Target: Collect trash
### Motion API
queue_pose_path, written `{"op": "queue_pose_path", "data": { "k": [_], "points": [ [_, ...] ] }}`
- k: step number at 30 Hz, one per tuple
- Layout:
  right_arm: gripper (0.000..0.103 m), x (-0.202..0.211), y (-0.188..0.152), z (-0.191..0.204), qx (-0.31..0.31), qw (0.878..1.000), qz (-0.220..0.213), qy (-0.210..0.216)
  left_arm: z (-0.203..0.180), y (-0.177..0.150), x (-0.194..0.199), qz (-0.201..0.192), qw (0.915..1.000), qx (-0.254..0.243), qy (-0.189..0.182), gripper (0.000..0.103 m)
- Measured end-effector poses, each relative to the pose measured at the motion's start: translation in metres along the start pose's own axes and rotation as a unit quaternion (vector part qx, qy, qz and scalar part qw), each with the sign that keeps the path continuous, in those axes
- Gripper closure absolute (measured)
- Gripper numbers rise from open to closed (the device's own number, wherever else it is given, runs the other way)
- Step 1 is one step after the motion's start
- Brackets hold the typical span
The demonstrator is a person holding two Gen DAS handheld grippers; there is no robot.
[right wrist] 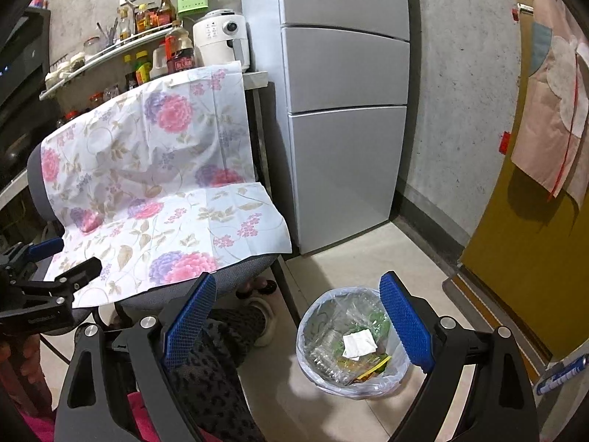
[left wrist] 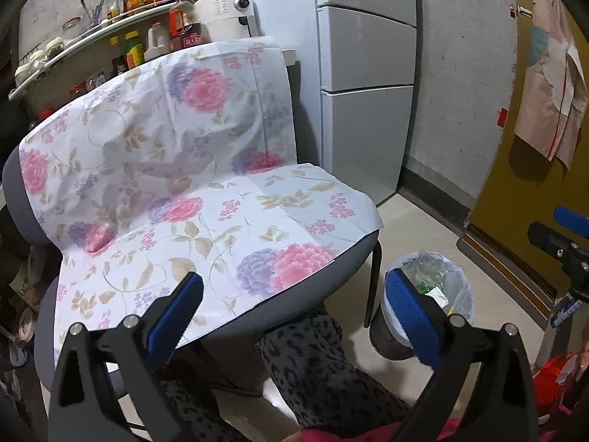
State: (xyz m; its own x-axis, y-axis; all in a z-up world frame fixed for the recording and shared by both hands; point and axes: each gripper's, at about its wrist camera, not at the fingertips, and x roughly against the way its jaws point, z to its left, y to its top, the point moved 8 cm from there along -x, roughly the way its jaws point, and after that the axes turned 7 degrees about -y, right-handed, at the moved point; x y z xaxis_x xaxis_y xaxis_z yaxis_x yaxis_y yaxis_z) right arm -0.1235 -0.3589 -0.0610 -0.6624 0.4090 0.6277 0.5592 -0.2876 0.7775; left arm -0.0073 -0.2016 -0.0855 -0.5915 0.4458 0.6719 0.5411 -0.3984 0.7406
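Observation:
A small bin lined with a clear plastic bag [right wrist: 316,361] stands on the floor to the right of the chair. It holds wrappers, clear plastic and a white crumpled paper [right wrist: 359,344]. The bin also shows in the left wrist view [left wrist: 460,287]. My right gripper [right wrist: 298,326] is open and empty, held above the bin. My left gripper [left wrist: 294,316] is open and empty, over the front edge of the chair seat. The left gripper also shows at the left edge of the right wrist view [right wrist: 44,287].
A grey chair draped with a flowered cloth [left wrist: 206,199] fills the left. A grey fridge [right wrist: 346,110] stands behind, with a shelf of bottles [left wrist: 110,25] and a white appliance [right wrist: 221,37]. A yellow door [right wrist: 533,258] is at right. The person's leopard-print legs [left wrist: 316,364] are below.

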Motion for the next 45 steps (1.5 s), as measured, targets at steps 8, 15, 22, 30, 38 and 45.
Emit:
{"op": "queue_pose_path", "data": {
  "k": [8, 15, 22, 30, 38, 45],
  "points": [
    [0.013, -0.0008, 0.0011, 0.0012, -0.001, 1.0, -0.003, 0.002, 0.0014, 0.001, 0.0039, -0.006, 1.0, 0.002, 0.0, 0.007],
    [0.013, -0.0022, 0.0013, -0.0018, -0.003, 1.0, -0.003, 0.001, 0.0015, 0.0029, 0.0052, -0.007, 1.0, 0.003, 0.0, 0.007],
    [0.013, -0.003, 0.0014, -0.0029, -0.002, 1.0, -0.002, 0.001, 0.0034, 0.0054, 0.0065, -0.009, 0.9999, 0.006, -0.001, 0.007],
    [0.013, -0.0034, 0.0008, -0.0041, -0.005, 1.0, -0.003, -0.001, 0.0045, 0.0049, 0.0066, -0.009, 0.9999, 0.005, -0.002, 0.007],
    [0.013, -0.0031, 0.001, -0.0033, -0.005, 1.0, -0.003, -0.002, 0.0048, 0.0059, 0.0071, -0.01, 0.9999, 0.006, -0.001, 0.007],
    [0.013, -0.0034, 0.0011, -0.0034, -0.006, 1.0, -0.002, -0.002, 0.0058, 0.0052, 0.0072, -0.01, 0.9999, 0.005, -0.003, 0.007]
  ]
}}
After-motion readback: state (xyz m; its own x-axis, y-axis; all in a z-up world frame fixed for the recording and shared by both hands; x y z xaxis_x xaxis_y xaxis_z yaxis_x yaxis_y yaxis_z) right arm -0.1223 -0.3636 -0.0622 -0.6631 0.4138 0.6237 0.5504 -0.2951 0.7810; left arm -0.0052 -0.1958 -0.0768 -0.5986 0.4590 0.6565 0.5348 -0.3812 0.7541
